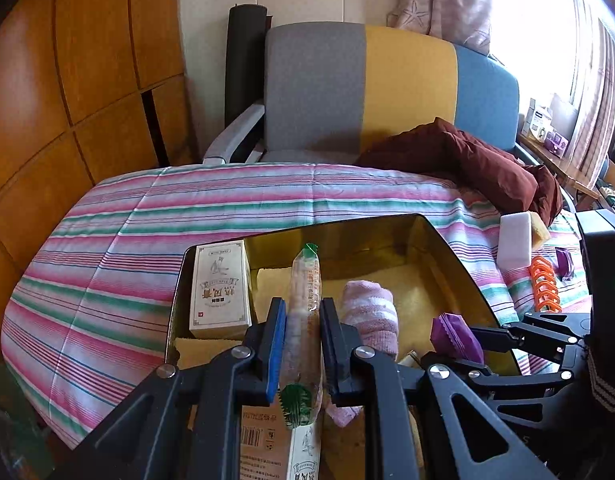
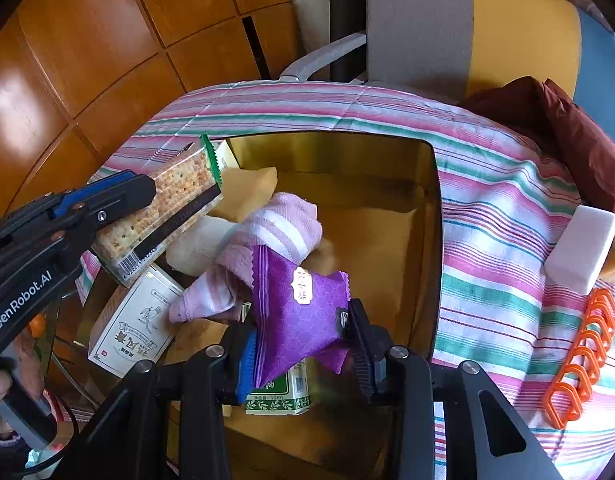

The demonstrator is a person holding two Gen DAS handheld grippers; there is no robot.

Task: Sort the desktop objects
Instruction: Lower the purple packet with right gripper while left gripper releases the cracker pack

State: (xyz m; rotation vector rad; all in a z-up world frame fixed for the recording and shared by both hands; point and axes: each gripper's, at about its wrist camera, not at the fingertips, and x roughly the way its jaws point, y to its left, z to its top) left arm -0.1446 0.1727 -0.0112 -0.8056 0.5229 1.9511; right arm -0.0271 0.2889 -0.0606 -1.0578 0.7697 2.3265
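Left claw point(image 1: 301, 344): closed on the cracker packet point(image 1: 303, 320), held lengthwise between the pads above the gold tray point(image 1: 451, 256).
Right claw point(image 2: 303, 344): gripping the purple sachet point(image 2: 299, 312) by its lower part, raised over the near end of the tray.
Tray contents: a cream box point(image 1: 219, 292) standing at the left wall, a rolled pink towel point(image 2: 275, 236) in the middle, a small green-labelled box point(image 2: 279, 392) under the sachet; a second printed box point(image 2: 131, 324) lies at the near left, though whether inside the tray or on its rim is hard to tell.
Still outside: a white block point(image 2: 579, 248) and an orange clip chain point(image 2: 583, 356) on the striped surface point(image 2: 507, 208) to the right.
Step in hand: both claws appear to be carrying items to the tray for dropping off.
Next move: lower each item into a free patch, likely the bare far right part, then open; keep the two claws apart, since they are close.
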